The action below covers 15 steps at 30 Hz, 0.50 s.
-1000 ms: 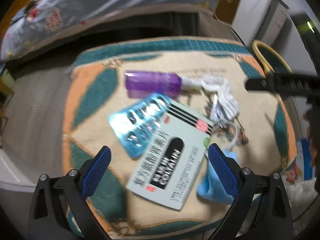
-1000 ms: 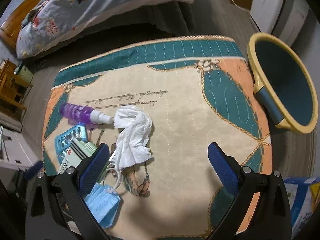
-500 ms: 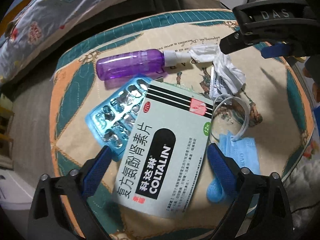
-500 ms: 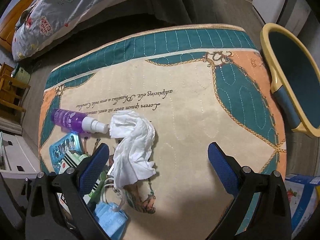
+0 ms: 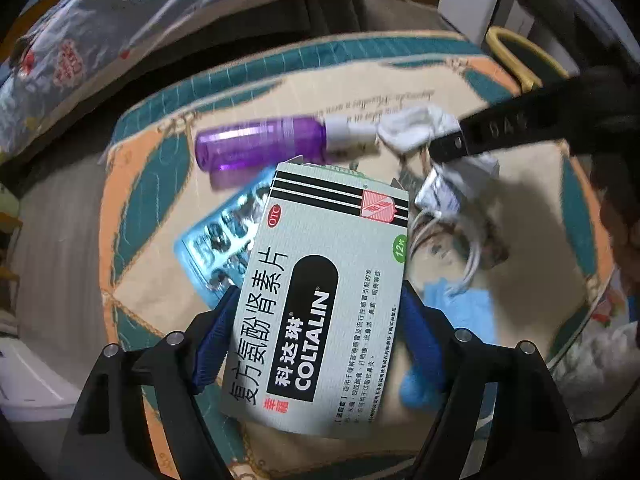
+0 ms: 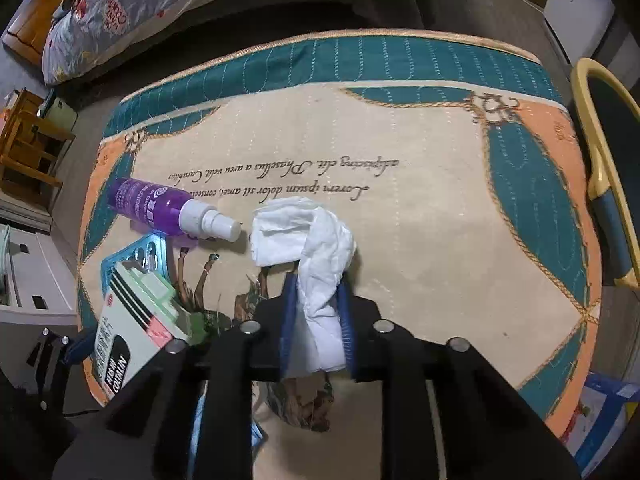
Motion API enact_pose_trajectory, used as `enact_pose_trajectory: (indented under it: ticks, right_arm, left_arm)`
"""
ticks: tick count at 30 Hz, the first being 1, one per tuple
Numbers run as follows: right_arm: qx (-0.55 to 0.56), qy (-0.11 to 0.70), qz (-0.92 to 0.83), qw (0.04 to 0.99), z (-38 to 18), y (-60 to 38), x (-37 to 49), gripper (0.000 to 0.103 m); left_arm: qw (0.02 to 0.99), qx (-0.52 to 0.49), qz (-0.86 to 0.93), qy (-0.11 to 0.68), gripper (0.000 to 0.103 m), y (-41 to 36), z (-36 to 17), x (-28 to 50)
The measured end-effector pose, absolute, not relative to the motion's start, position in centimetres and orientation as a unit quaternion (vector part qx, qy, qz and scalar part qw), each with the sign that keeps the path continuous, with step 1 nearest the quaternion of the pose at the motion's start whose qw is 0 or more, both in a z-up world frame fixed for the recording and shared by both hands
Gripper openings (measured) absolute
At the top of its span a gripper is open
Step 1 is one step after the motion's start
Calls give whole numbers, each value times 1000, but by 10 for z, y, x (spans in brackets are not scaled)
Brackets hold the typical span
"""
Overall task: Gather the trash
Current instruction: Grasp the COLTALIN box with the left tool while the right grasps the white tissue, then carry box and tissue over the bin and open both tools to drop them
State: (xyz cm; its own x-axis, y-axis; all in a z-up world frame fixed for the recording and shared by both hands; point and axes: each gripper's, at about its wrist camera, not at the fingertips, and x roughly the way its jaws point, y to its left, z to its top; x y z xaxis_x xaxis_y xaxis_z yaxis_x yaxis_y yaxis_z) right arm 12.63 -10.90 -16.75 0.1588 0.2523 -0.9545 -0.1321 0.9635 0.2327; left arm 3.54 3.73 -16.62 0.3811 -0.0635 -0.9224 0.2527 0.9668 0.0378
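My left gripper (image 5: 320, 300) is shut on a pale green Coltalin medicine box (image 5: 320, 300), its blue pads against both long sides. The box also shows in the right wrist view (image 6: 132, 324). My right gripper (image 6: 316, 292) is shut on a crumpled white tissue (image 6: 316, 248), which shows in the left wrist view (image 5: 416, 130) under the right gripper's black finger. A purple spray bottle (image 6: 160, 210), a blue blister pack (image 5: 224, 240), a blue face mask (image 5: 460, 312) and a small foil packet (image 5: 436, 192) lie on the patterned cushion (image 6: 440, 240).
A yellow-rimmed blue bin (image 6: 608, 168) stands to the right of the cushion. A bed with a printed quilt (image 6: 104, 12) lies behind. A wooden chair (image 6: 28, 148) and white furniture (image 6: 32, 272) stand at the left. A white cabinet (image 5: 480, 0) is at the back right.
Both grippers were open and have closed: the left on the medicine box after moving in over it, the right on the tissue after dropping down to it.
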Motion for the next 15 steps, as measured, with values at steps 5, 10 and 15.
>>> enact_pose_trajectory:
  ticks: [5,10,15]
  right_arm:
    - [96,614,131,772,-143,-130,124,16]
    - [141,581,139,790,-102,-165,121,14]
    - [151,521,152,827,-33,-199,110,14]
  left_arm:
    - [843,72,-90,525,77,39,-147,36]
    - [865,54,-92,490,77,27,-105,41]
    - [884,67,-123,445,77,0,-40,48]
